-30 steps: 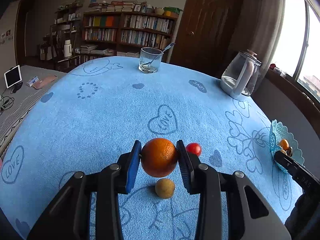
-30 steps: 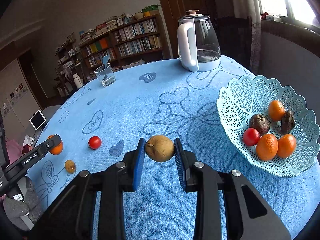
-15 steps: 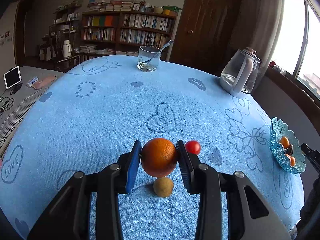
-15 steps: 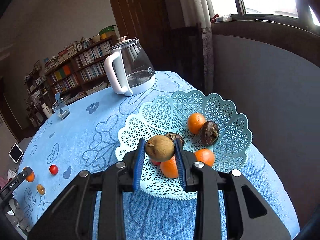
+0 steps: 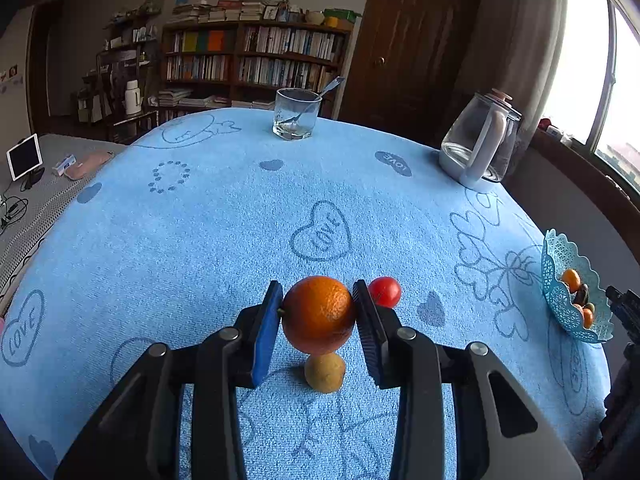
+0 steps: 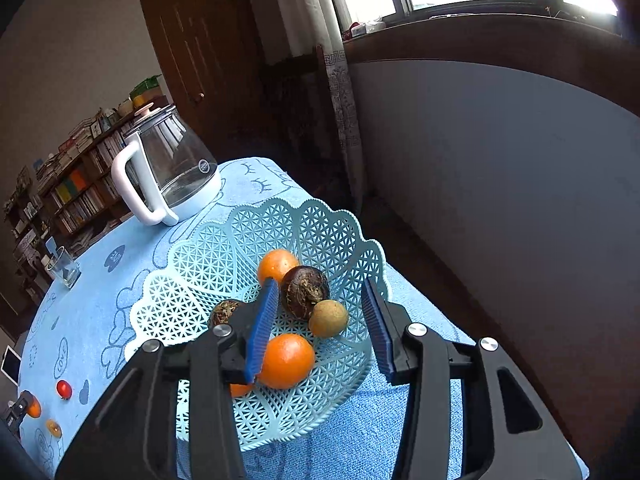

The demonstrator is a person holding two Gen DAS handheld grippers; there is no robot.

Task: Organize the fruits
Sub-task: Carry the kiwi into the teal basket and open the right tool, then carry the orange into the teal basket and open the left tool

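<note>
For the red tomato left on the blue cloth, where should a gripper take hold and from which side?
Grip the red tomato across its widest middle, coming from above: it is small and round, sits free on the cloth, and a low grip would likely roll it.

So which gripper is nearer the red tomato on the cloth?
Left. The left gripper, shut on the orange, sits right beside the red tomato. The right gripper hangs open over the basket, far across the table.

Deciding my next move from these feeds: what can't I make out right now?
- Right wrist view: fruit in the basket behind the right gripper left finger is mostly hidden.
- Left wrist view: basket contents too small to count.
- Left wrist view: small brown fruit partly hidden under the orange in the left gripper.
</note>
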